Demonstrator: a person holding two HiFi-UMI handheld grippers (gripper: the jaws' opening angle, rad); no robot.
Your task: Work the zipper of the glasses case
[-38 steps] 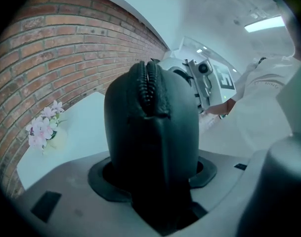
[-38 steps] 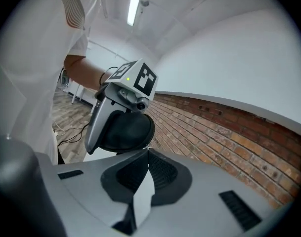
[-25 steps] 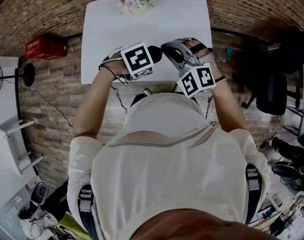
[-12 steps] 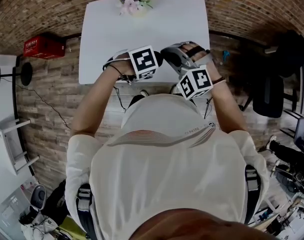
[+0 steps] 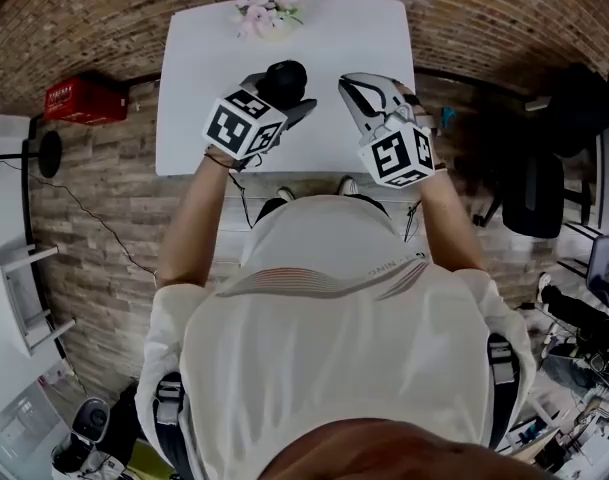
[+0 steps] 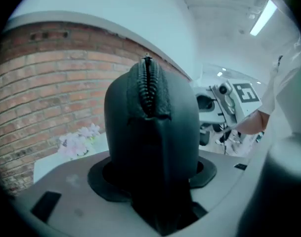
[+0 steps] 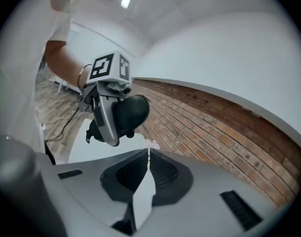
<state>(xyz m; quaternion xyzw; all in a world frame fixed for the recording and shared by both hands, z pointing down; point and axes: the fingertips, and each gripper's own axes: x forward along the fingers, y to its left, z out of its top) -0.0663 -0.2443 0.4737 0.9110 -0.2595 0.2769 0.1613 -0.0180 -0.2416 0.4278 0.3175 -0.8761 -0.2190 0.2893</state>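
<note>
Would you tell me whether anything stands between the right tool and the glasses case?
Nothing visible does: only open air above the table separates the right tool from the glasses case, and its shut jaws are empty.

glasses case (image 6: 150, 132) base hidden between the fingers (image 6: 61, 196), zipper's (image 6: 149, 90) lower run lost in dark shadow

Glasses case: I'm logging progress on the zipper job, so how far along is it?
Done: the left tool is clamped on the glasses case, held up off the table. In hand: nothing on the zipper, whose visible teeth look meshed. The right tool is shut, empty and apart from the case. Left: taking hold of the zipper and running it.
</note>
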